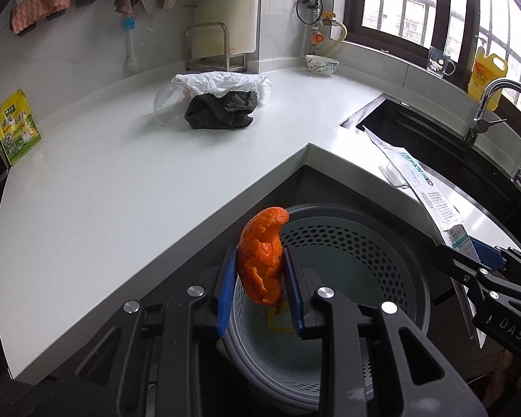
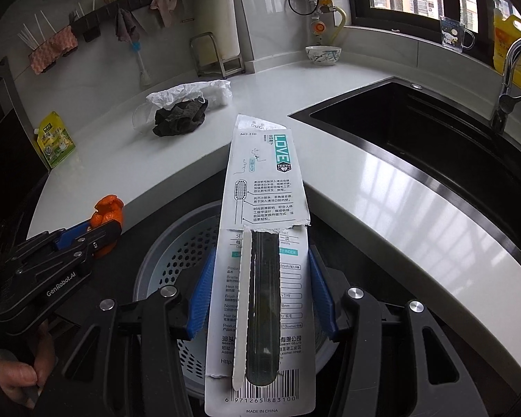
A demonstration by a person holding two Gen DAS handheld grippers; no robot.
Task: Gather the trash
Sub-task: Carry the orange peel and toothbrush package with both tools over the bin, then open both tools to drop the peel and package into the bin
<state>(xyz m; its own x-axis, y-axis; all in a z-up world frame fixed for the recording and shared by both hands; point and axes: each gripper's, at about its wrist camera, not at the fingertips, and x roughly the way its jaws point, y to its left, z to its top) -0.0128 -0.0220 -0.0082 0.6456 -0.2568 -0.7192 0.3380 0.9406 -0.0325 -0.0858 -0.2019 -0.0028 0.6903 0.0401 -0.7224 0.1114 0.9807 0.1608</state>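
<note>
My left gripper is shut on an orange peel and holds it over the rim of a grey perforated waste basket standing below the counter corner. My right gripper is shut on a torn white toothbrush package and holds it above the same basket. The package also shows at the right of the left wrist view. The left gripper with the peel shows at the left of the right wrist view. A crumpled white plastic bag, a dark rag and a clear plastic lid lie on the white counter.
A black sink with a chrome faucet is set in the counter at the right. A yellow pouch stands at the far left. A bowl, a mug and a yellow bottle stand by the window.
</note>
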